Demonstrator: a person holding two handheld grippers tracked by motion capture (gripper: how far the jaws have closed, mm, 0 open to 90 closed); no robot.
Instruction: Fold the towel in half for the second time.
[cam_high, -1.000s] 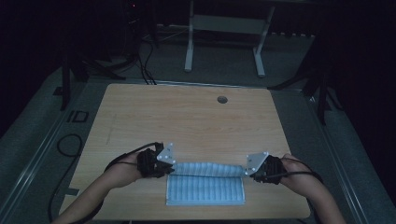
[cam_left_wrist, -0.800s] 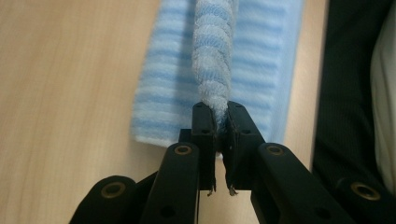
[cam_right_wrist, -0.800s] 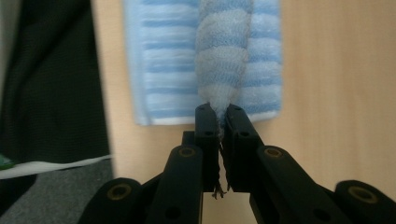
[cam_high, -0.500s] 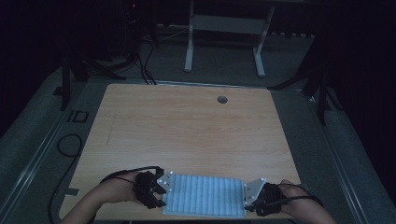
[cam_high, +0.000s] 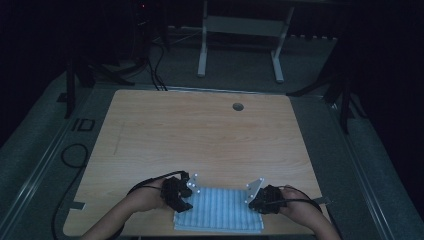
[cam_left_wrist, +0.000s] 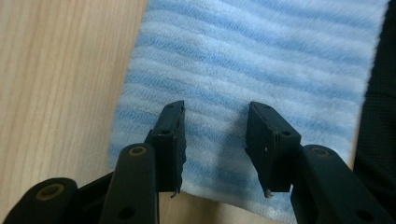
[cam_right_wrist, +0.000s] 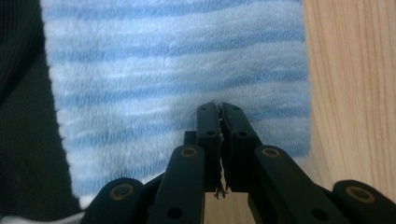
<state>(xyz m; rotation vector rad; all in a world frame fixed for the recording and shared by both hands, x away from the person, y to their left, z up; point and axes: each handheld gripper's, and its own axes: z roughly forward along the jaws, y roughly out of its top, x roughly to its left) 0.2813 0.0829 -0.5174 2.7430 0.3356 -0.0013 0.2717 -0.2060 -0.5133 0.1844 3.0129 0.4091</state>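
Left gripper view: striped towel (cam_left_wrist: 261, 70) lies under the parted left claw (cam_left_wrist: 215, 149), gripped by nothing.

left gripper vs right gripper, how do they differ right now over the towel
The left gripper has its jaws apart with bare striped towel showing between them; the right gripper has its jaws pressed together with nothing held between them. The left gripper sits at the towel's left end beside bare table; the right gripper sits at its right end. Both are black, held low over the blue-and-white towel, pointing across it.
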